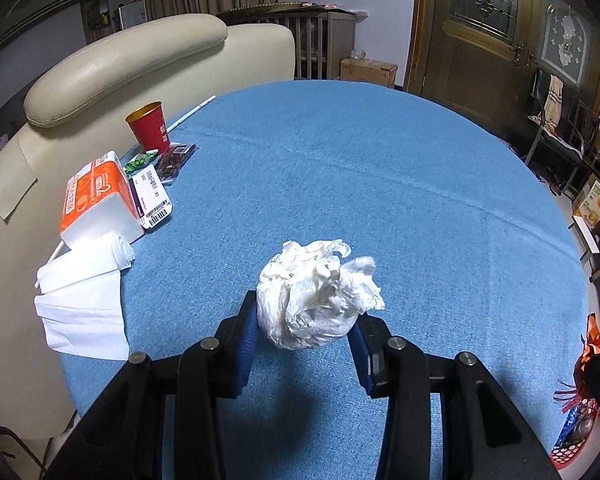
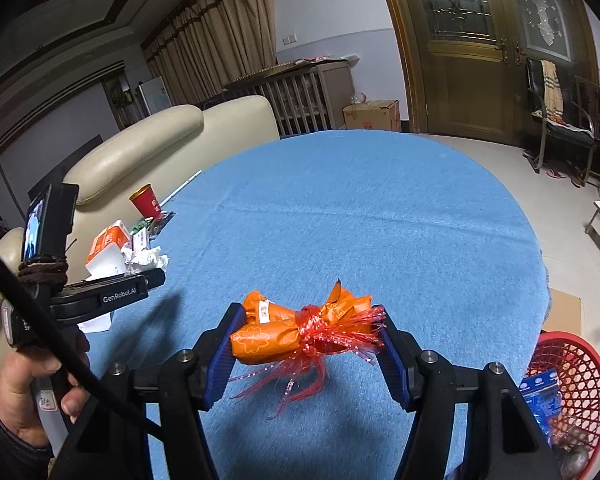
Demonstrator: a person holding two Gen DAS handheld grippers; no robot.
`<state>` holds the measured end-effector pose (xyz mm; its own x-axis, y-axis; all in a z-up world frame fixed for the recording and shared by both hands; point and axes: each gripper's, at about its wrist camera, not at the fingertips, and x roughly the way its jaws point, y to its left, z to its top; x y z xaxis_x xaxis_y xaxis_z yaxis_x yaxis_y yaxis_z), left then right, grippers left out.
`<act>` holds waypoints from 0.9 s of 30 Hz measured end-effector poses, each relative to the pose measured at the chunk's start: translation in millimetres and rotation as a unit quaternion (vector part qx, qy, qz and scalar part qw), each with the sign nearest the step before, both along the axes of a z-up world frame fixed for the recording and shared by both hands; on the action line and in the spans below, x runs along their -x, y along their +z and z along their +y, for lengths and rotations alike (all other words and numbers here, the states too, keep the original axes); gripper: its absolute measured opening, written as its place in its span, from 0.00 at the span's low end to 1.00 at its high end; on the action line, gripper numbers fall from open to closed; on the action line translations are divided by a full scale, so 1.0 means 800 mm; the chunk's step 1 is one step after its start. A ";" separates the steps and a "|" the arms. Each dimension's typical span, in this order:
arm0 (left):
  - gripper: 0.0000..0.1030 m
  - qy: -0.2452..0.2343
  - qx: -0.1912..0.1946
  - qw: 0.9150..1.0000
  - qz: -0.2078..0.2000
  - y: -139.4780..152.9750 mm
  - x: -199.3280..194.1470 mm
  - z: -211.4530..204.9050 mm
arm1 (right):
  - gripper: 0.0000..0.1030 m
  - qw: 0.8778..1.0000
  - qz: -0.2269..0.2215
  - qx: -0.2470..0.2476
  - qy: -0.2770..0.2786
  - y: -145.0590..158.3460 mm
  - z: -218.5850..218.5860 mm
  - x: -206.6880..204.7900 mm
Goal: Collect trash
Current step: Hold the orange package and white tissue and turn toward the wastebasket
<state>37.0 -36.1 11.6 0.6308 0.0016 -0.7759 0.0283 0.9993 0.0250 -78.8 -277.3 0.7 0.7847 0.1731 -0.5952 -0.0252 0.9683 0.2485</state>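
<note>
Left gripper, left wrist view: blue ribbed pads clamped on a crumpled white tissue wad, held clear above the blue tablecloth; its shadow falls on the cloth below. Wad is soft, creased, irregular; likely to compress and could slip if the grip slackens. Along the table's left edge: orange-and-white tissue pack, flat white tissues, barcoded white packet, red paper cup with gold interior, dark wrappers just beside it. Cream leather sofa behind.

Right wrist view: right gripper closed on an orange plastic bundle, tied at the middle with frayed red ribbon whose strands hang loose below. Bundle is glossy, sausage-shaped, lifted off the cloth. Red mesh basket sits low at right, off the table edge, already holding a blue packet and some darker items. Person's hand holds the left gripper's handle at far left.

Judgement: carry step, both pieces picked. Next move calls for bringing each load over the basket and letting go; trailing ribbon might snag on the mesh.
</note>
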 end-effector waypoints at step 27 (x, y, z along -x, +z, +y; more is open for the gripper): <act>0.42 -0.015 -0.015 1.000 0.003 -0.007 0.007 -0.022 | 0.64 1.000 -0.001 -0.020 -0.013 -0.008 -0.010 0.004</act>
<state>31.2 -53.6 5.9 0.6268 0.0053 -0.7791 0.0585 0.9968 0.0538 -82.1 -285.5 -5.4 0.7909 0.1754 -0.5862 -0.0003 0.9581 0.2863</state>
